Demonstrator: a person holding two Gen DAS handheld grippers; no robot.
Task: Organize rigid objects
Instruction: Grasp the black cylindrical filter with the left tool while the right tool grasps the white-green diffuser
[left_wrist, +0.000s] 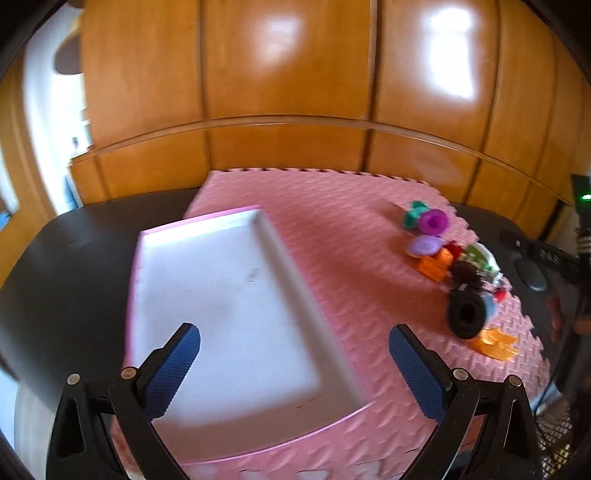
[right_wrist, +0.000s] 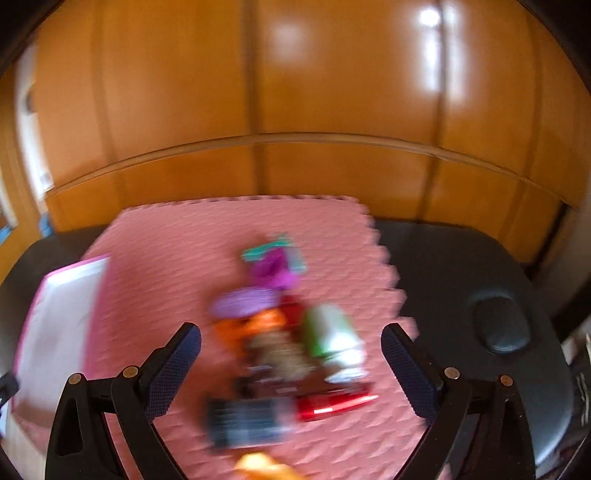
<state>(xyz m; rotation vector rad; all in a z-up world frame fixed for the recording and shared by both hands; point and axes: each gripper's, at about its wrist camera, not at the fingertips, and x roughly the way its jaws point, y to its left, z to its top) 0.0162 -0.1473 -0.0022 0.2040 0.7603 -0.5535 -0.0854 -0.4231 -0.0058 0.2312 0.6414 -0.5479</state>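
A pile of small rigid toys lies on the pink foam mat (left_wrist: 332, 236): a purple spool (left_wrist: 434, 221), a green piece (left_wrist: 413, 214), an orange block (left_wrist: 436, 264), a black roll (left_wrist: 467, 314) and an orange flat piece (left_wrist: 496, 343). A shallow pink-rimmed white tray (left_wrist: 266, 229) sits on the mat's left; nothing lies in it. My left gripper (left_wrist: 294, 339) is open above the tray's near part. My right gripper (right_wrist: 291, 341) is open above the blurred pile, with a red pen-like object (right_wrist: 332, 402), a dark roll (right_wrist: 243, 421) and a green-white object (right_wrist: 332, 332) below it.
The mat lies on a dark table (left_wrist: 74, 251) with a wooden cabinet wall (left_wrist: 288, 74) behind. A dark oval object (right_wrist: 502, 325) sits on the table right of the mat. The tray shows at the left of the right wrist view (right_wrist: 62, 314).
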